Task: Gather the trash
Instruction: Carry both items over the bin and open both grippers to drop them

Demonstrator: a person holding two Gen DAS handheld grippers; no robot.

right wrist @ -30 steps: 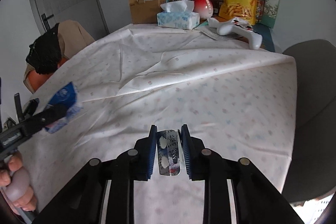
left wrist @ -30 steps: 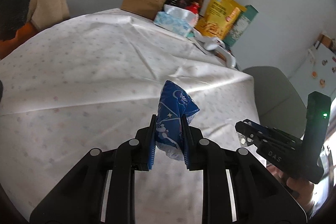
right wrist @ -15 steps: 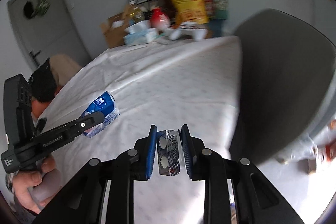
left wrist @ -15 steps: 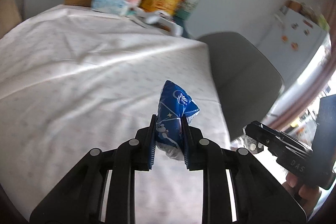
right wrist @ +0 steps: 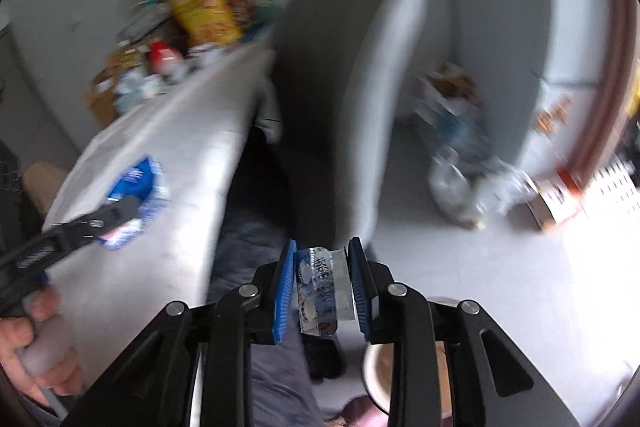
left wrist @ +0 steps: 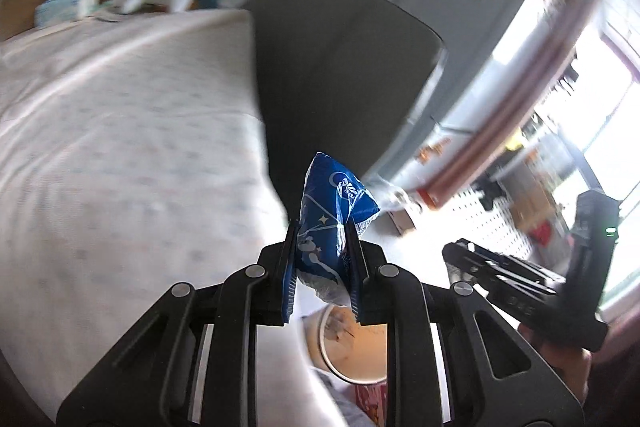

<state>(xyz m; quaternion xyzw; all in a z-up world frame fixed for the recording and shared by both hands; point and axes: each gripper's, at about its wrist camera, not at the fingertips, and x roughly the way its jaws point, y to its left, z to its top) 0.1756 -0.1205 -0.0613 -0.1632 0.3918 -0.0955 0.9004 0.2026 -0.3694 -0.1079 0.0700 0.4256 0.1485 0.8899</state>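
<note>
Below both tools sat a round cup (left wrist: 352,351), contents blurred. Left tool (left wrist: 322,259) clamped a blue wrapper (left wrist: 332,219); right tool (right wrist: 322,289), jaws opening, bracketed a blister pack (right wrist: 316,291).

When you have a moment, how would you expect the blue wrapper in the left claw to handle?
The blue wrapper is probably light and floppy: it looks crumpled and pinched flat between the left claw's pads. Its glossy film may be slippery, so a loose grip might let it slide.
</note>
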